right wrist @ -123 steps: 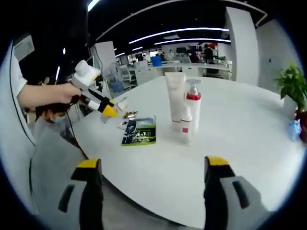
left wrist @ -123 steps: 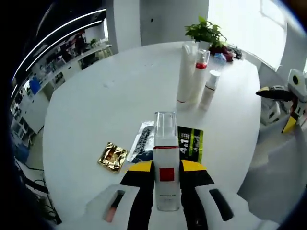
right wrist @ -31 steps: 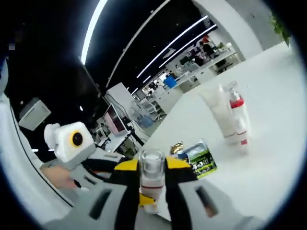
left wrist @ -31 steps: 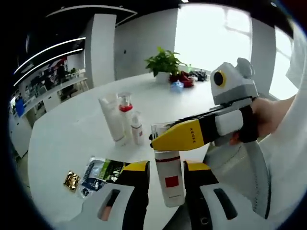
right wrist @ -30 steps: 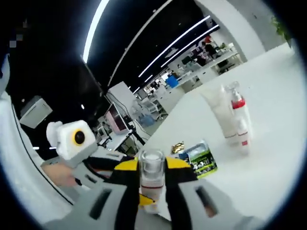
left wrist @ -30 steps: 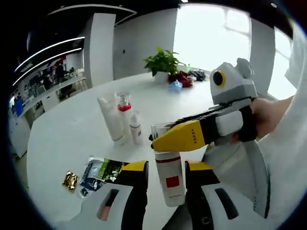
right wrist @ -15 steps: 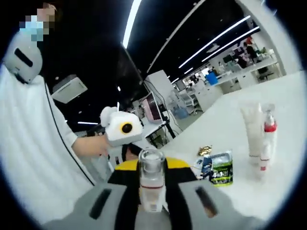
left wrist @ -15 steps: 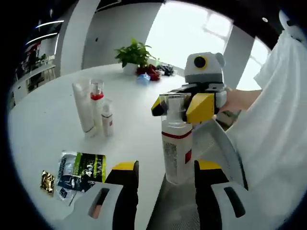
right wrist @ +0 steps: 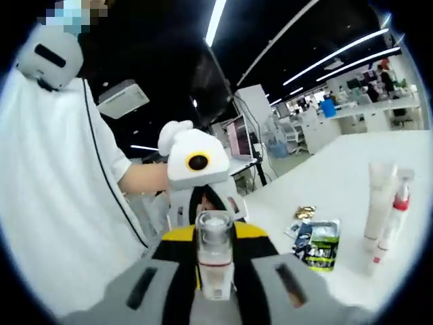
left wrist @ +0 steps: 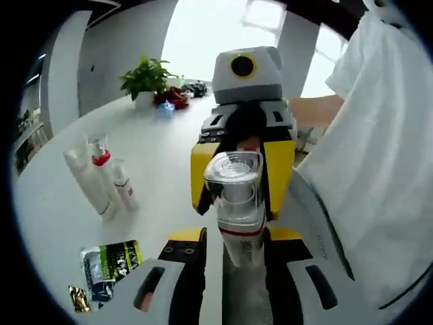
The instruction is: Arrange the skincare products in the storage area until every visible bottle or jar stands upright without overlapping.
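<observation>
Item: clear-capped bottle (left wrist: 237, 203), held in the air off the table (left wrist: 155, 162), cap gripped by right tongs (left wrist: 233, 172); left tongs (left wrist: 233, 244) open around its base.
Risk: a cap-only grip may let it swing or slip.
Room: free surface beside the standing bottles (left wrist: 101, 179); sachets (left wrist: 108, 267) near the edge.

An open-plan office: long ceiling light strips (right wrist: 325, 57) run at 1 o'clock over rows of desks and monitors (right wrist: 243, 139) in the right gripper view, while a large round white table (left wrist: 166, 159), a potted plant (left wrist: 145, 78) at 11 o'clock and a bright window (left wrist: 203, 34) show in the left gripper view.
</observation>
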